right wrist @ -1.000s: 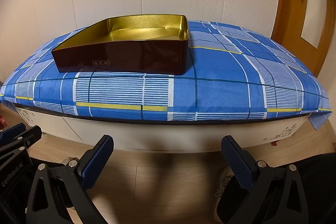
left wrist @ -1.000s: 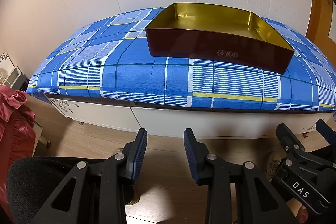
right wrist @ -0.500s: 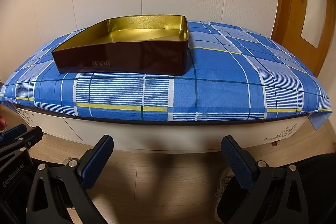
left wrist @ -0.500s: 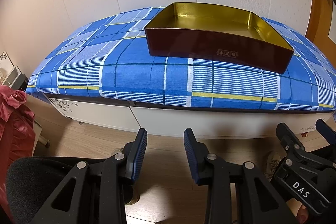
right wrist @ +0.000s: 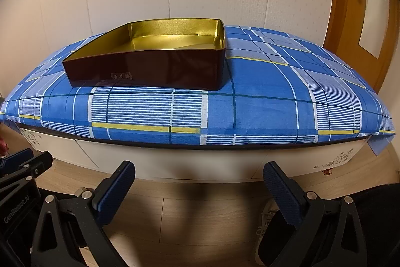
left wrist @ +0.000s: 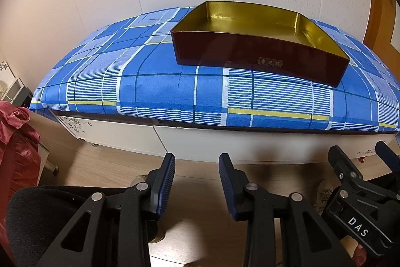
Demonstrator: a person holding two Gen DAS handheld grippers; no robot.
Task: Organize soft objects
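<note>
The left tongs hang low over the wooden floor, their blue ribbed pads drawn near together with only a narrow gap and nothing between them. The right tongs are spread wide apart, also holding nothing, and they too hover above the floor in front of the furniture. In the left wrist view the right tongs show at the lower right edge, marked with white letters, beside a pale shoe on the floor; in the right wrist view the left tongs sit at the lower left edge. Beyond both pairs stands a low white table with drawer fronts and small flower prints at its ends. A blue checked cloth with white stripes and yellow lines covers the top of the table and hangs a little over its front edge. On the cloth rests a shallow open box, dark red outside and shiny gold inside, with a small gold label on its front wall; it lies toward the back and left of centre in the right wrist view, well apart from both tongs. A red cloth, crumpled and soft, hangs at the far left of the left wrist view, near the table's end. Behind the table is a pale wall, and a wooden door stands at the right.
</note>
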